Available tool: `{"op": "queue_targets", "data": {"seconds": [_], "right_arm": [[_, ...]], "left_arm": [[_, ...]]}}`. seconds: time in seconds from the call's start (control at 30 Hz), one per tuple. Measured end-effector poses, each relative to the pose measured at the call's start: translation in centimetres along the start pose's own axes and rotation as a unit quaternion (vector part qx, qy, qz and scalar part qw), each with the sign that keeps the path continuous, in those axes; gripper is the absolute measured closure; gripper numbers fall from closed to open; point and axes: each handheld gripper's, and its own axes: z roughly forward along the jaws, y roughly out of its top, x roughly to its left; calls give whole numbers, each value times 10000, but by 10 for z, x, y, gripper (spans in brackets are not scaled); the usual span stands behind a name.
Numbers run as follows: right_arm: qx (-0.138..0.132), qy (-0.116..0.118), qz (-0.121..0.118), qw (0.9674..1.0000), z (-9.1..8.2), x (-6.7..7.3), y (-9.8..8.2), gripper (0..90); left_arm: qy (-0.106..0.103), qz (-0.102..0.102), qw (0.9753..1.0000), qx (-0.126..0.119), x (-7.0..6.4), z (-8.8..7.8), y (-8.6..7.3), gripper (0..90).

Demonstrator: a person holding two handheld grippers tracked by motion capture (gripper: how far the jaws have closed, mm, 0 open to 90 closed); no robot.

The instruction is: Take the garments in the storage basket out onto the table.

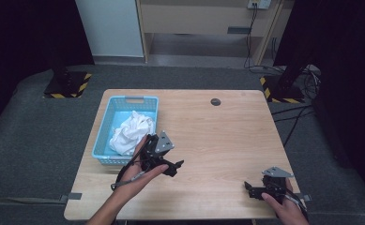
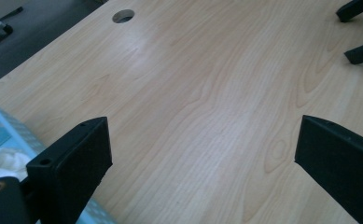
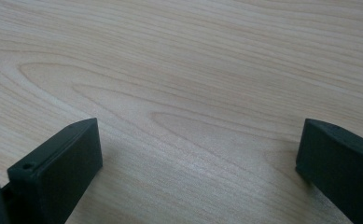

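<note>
A light blue plastic basket (image 1: 103, 123) stands at the table's left side with a crumpled white cloth (image 1: 129, 131) inside it. My left gripper (image 1: 174, 168) hovers just right of the basket's near corner, jaws wide apart with nothing between them. In the left gripper view the gripper (image 2: 202, 147) looks across bare wood, with the basket edge (image 2: 11, 125) and a bit of the cloth (image 2: 2, 161) at the lower left. My right gripper (image 1: 249, 189) rests low near the table's front right edge, open and empty. In the right gripper view its jaws (image 3: 198, 154) frame plain wood.
The wooden table (image 1: 217, 136) has a round cable hole (image 1: 215, 101) near its far edge. Grey carpet surrounds the table. Two stand bases with yellow-black tape (image 1: 65, 86) sit beyond the far corners, with cables at the right.
</note>
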Motion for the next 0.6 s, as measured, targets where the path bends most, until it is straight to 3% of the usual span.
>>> {"op": "queue_targets", "data": {"seconds": [0.17, 0.27, 0.6], "right_arm": [[1, -1, 1, 10000, 0, 0, 0, 2], [-7, 6, -20, 10000, 0, 0, 0, 5], [-5, 13, -28, 10000, 0, 0, 0, 5]], "left_arm": [[127, -65, 9999, 79, 17, -1, -1, 28], [261, -198, 9995, 39, 34, -3, -2, 28], [461, -409, 9981, 71, 64, -3, -4, 27]]}}
